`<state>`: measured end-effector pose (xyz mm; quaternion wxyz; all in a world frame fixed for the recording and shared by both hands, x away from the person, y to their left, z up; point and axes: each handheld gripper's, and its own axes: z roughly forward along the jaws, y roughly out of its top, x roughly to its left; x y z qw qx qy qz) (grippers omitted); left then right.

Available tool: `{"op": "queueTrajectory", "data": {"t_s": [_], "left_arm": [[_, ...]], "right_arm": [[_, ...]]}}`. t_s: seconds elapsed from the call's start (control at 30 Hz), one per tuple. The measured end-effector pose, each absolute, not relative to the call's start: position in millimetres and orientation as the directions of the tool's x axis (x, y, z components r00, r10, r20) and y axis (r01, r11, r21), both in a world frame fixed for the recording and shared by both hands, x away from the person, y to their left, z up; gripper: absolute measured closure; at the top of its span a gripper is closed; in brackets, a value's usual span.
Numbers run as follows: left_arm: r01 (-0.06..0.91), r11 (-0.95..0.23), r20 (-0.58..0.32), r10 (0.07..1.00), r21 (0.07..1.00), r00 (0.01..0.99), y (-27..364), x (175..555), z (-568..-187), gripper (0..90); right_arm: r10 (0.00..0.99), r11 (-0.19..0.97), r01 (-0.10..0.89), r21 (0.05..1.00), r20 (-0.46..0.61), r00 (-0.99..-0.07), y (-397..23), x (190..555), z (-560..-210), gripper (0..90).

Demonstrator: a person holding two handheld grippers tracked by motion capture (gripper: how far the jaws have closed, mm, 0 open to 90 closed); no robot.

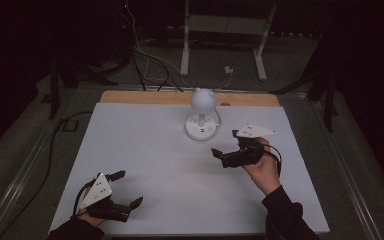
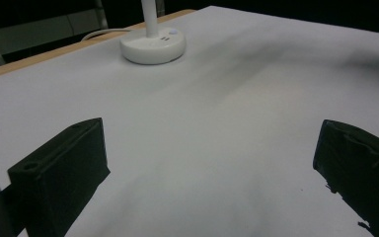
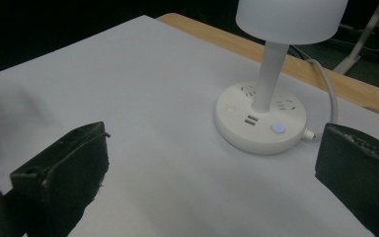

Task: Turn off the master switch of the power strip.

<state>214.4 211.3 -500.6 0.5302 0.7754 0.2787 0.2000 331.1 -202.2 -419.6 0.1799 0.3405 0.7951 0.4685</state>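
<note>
Right gripper (image 1: 225, 144) hangs over the right half of the white table sheet (image 1: 145, 150), held in a hand (image 1: 265, 172) with a dark sleeve; jaws wide apart, nothing between them. It points toward the desk lamp (image 1: 202, 117), which stands near the far edge of the sheet, a little right of centre, close to the gripper but not touching it. Grey three-cornered plate rides on top of this gripper.

Right gripper view: lamp base (image 3: 260, 117) sits ahead between the two black jaws, nearer the right-hand one. Base is round, white, with socket holes on top, two small ports on the front and a lit blue button (image 3: 278, 128). White stem rises from its middle to a pale shade (image 3: 291, 17) cut off at the top edge. White cord (image 3: 328, 94) leaves the base at the side and runs back over the wooden table edge (image 3: 360, 96).

Left gripper (image 1: 130, 189) rests low at the near left corner of the sheet, well apart from the lamp; jaws spread, empty. Left gripper view: bare white sheet between the jaws, lamp base (image 2: 152, 46) far ahead at the upper left, wooden strip beyond it.

Room around the table is dark; a white stand (image 1: 225, 30) and loose cables (image 1: 150, 60) lie on the floor behind.
</note>
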Motion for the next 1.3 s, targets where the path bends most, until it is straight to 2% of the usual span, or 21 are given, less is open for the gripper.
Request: {"op": "queueTrajectory", "data": {"t_s": [0.8,1.2,1.3], "left_arm": [[0.223,-0.287,0.014,0.642,0.932,0.767,211.0,214.4,-501.0,0.7],[0.225,-0.286,0.012,0.642,0.932,0.767,211.1,214.6,-501.1,0.7],[0.225,-0.284,0.010,0.642,0.932,0.767,211.2,214.7,-500.9,0.7]], "right_arm": [[0.716,0.334,0.436,0.836,0.075,-0.694,-191.5,375.1,-435.0,0.0],[0.719,0.370,0.432,0.822,0.041,-0.694,-184.3,394.9,-442.2,0.0],[0.751,0.356,0.438,0.826,0.026,-0.659,-181.9,401.7,-445.6,0.0]]}}
